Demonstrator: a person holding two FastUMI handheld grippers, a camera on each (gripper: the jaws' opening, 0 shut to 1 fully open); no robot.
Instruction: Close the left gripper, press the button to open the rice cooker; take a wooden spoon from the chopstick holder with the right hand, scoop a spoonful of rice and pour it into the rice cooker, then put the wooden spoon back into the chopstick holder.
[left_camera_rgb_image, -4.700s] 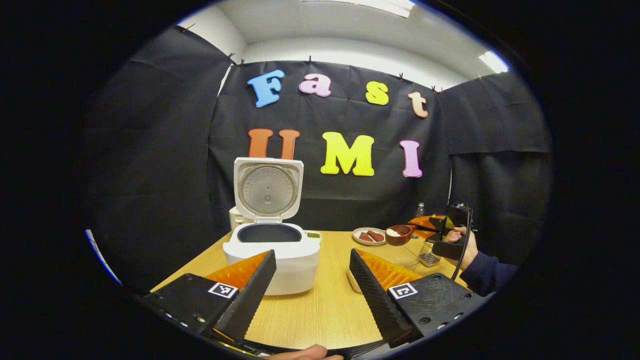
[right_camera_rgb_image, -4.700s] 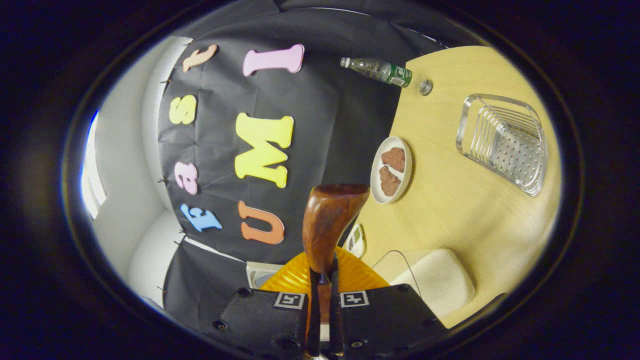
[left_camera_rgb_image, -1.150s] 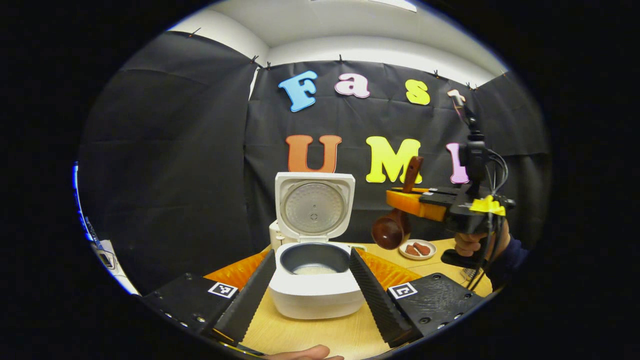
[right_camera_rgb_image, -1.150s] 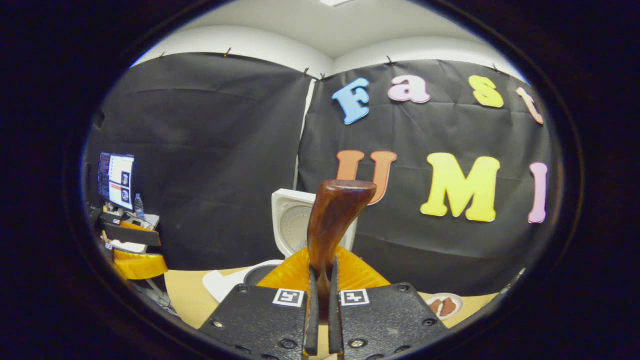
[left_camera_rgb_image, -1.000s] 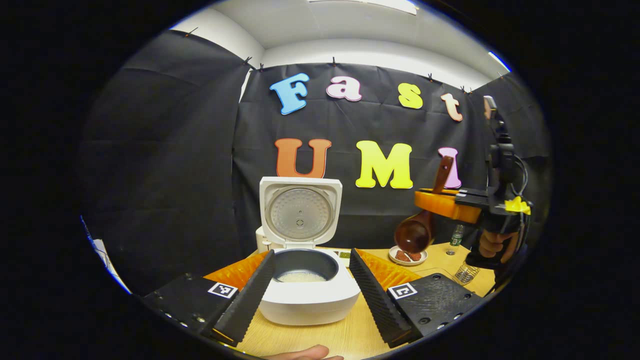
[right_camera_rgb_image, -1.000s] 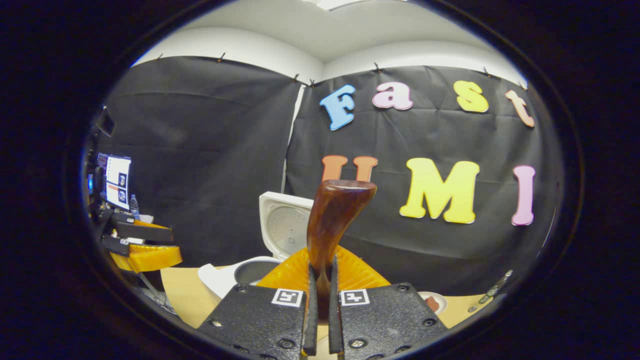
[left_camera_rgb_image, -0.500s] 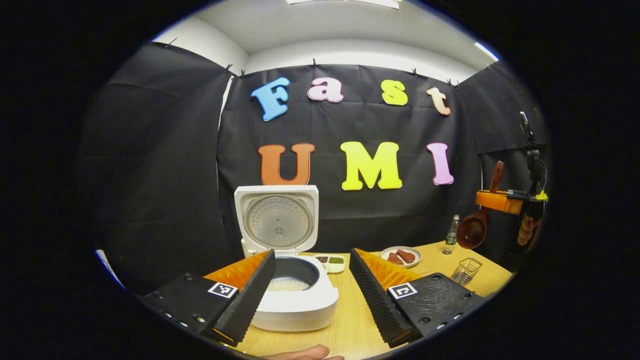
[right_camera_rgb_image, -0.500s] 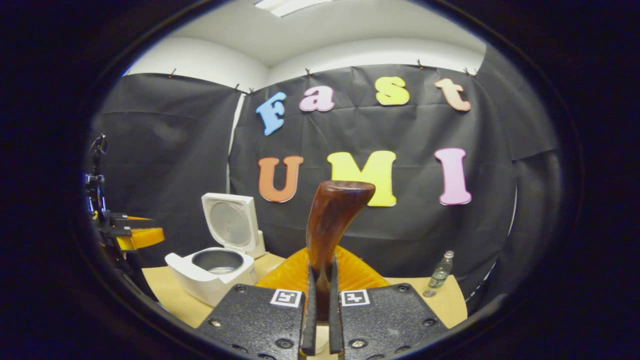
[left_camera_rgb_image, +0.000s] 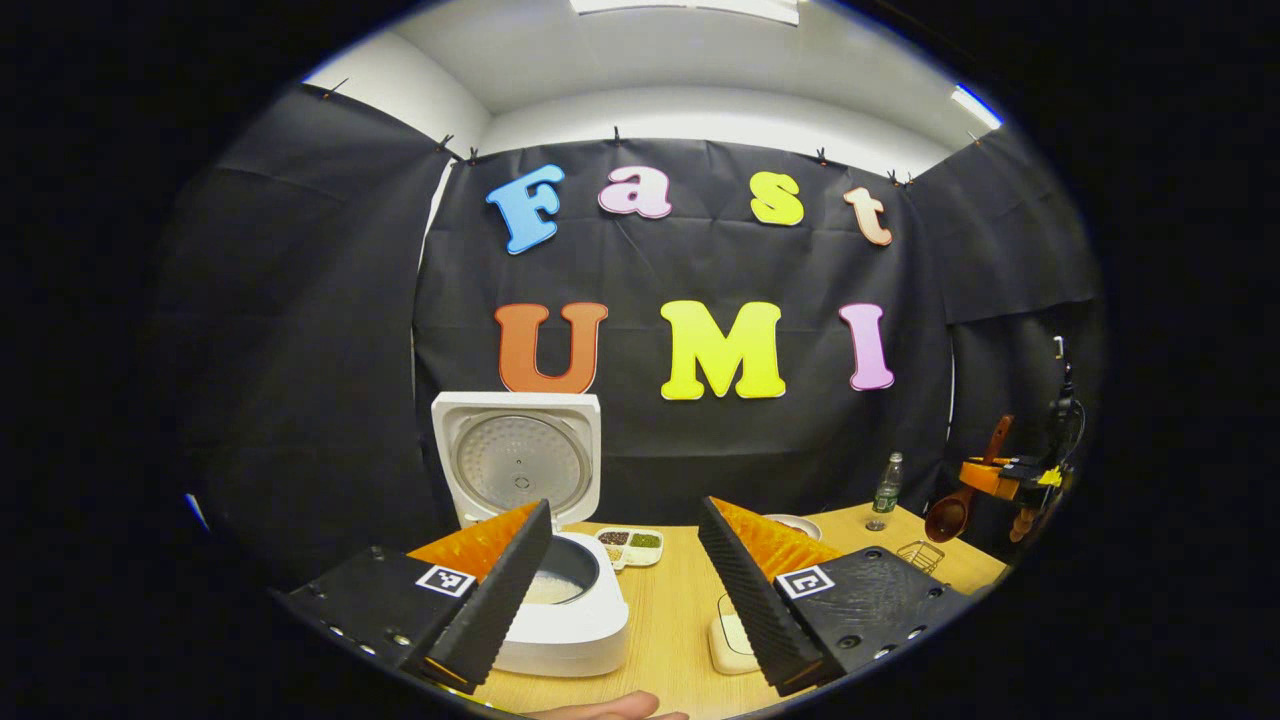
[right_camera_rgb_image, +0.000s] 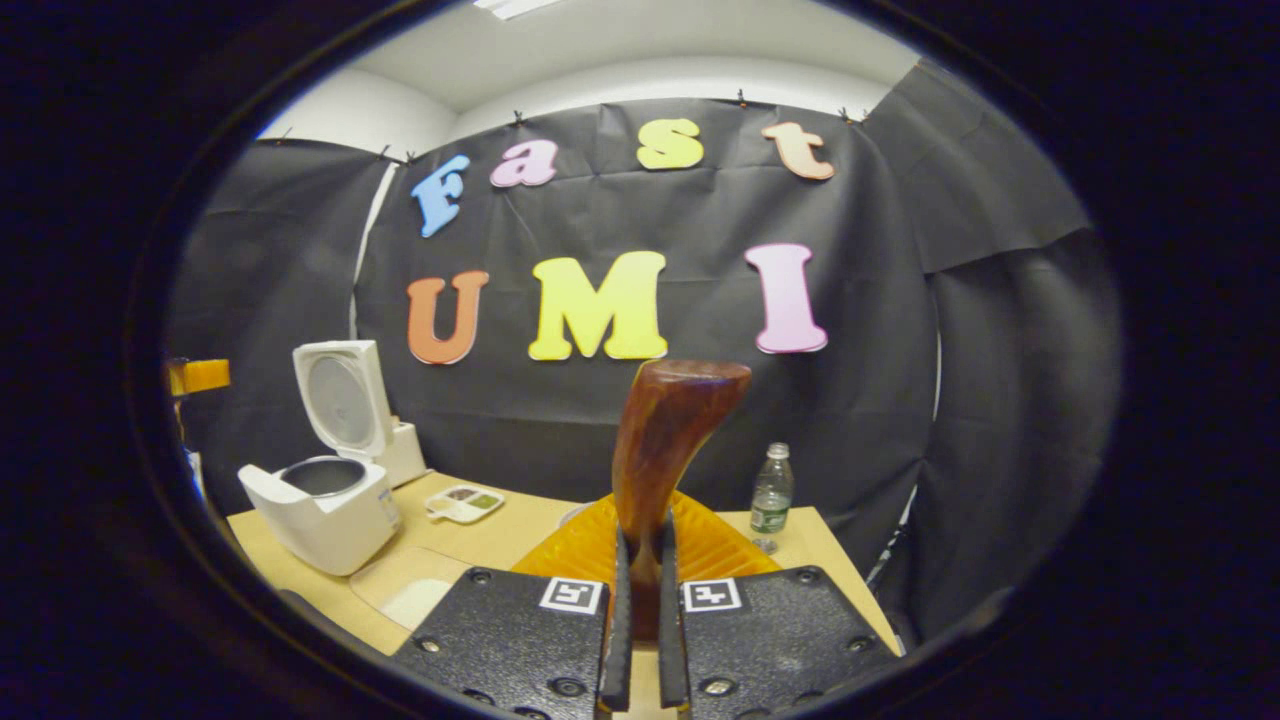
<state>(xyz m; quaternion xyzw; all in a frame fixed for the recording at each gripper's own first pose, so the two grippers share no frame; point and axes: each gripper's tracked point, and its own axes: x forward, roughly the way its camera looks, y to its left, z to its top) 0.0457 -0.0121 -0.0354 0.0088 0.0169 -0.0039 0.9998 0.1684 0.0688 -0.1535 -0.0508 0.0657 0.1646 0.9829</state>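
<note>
The white rice cooker (left_camera_rgb_image: 575, 630) stands with its lid (left_camera_rgb_image: 518, 462) up, and rice lies in its pot (left_camera_rgb_image: 548, 588). My left gripper (left_camera_rgb_image: 625, 545) is open and holds nothing, its left finger in front of the cooker. At the far right my right gripper (left_camera_rgb_image: 985, 477) hangs above the wire chopstick holder (left_camera_rgb_image: 922, 555), shut on the wooden spoon (left_camera_rgb_image: 948, 515), whose bowl hangs down. In the right gripper view the spoon's handle (right_camera_rgb_image: 670, 440) rises from my shut right gripper (right_camera_rgb_image: 640, 545). The cooker (right_camera_rgb_image: 325, 515) sits far left.
A clear container of rice (left_camera_rgb_image: 730, 635) stands near the table's middle. A small condiment tray (left_camera_rgb_image: 630, 540), a plate (left_camera_rgb_image: 795, 520) and a water bottle (left_camera_rgb_image: 886, 485) line the back. The table (right_camera_rgb_image: 500, 545) ends just right of the bottle (right_camera_rgb_image: 768, 502).
My right gripper has carried the spoon away from the cooker, to the right and down, to above the wire holder. The left gripper stayed open and has drawn back a little.
</note>
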